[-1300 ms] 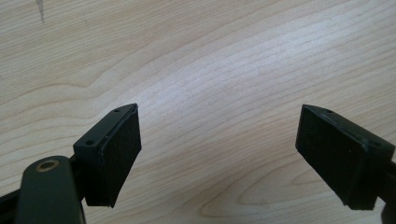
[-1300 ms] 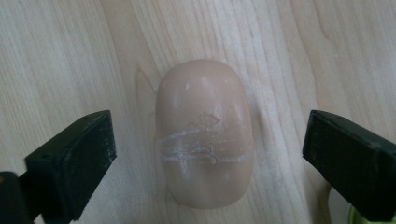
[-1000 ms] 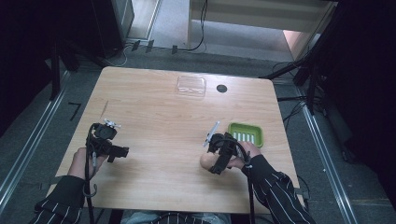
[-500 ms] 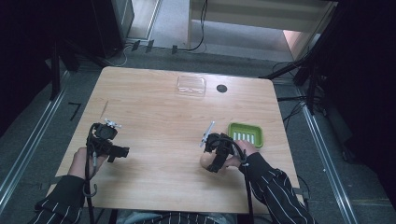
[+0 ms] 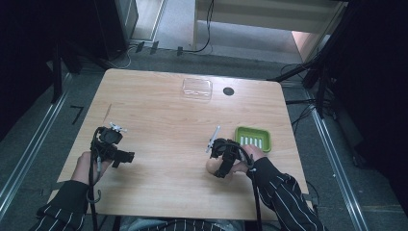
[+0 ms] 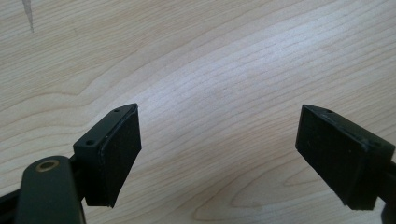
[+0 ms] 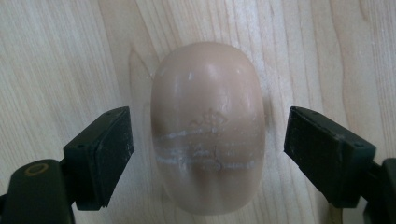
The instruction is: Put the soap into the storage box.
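Note:
A beige oval soap bar [image 7: 208,116] lies flat on the wooden table [image 5: 163,120]. My right gripper [image 7: 208,154] straddles it and its jaws have just been closing. A narrow gap remains between each pad and the soap's sides. From above, the right gripper [image 5: 222,159] sits over the soap [image 5: 211,166], just left of a green soap dish [image 5: 253,138]. My left gripper [image 6: 219,158] stands open over bare wood, with nothing between its jaws. It rests near the table's left front [image 5: 115,151].
A clear plastic box [image 5: 197,88] and a small black round disc [image 5: 228,91] sit near the table's far edge. The green dish has a ribbed floor and lies close to the right edge. Cables trail from both grippers toward the person.
The right gripper has tipped slightly leftward over the soap. The left hand and gripper have kept still.

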Demonstrator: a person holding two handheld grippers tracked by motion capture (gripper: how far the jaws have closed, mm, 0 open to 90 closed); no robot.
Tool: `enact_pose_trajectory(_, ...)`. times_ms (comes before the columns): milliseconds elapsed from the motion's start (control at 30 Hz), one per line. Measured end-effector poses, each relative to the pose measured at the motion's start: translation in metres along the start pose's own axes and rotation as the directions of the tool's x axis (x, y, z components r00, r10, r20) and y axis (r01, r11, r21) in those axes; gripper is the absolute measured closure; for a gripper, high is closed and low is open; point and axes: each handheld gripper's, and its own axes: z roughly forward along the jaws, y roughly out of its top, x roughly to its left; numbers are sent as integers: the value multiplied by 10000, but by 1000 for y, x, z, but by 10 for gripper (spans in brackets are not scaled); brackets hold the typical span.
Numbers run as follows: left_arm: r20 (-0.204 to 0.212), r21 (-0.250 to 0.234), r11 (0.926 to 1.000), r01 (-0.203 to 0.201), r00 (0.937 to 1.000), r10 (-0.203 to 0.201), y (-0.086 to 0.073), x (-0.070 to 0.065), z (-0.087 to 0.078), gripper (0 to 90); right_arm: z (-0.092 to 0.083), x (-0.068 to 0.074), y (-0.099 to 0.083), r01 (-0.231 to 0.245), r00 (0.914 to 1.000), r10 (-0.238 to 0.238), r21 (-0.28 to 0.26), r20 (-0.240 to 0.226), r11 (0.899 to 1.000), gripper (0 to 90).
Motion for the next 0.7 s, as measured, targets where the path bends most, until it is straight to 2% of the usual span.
enact_pose_trajectory(533, -14, -27, 10000, 61, 10000, -61, -1, 2, 0, 148, 12, 1, 6, 439, 9990, -442, 848, 21, 9954, 317)
enact_pose_trajectory(700, -24, -24, 10000, 50, 10000, -50, -1, 2, 0, 148, 12, 2, 6, 412, 9991, -415, 832, 21, 9957, 324)
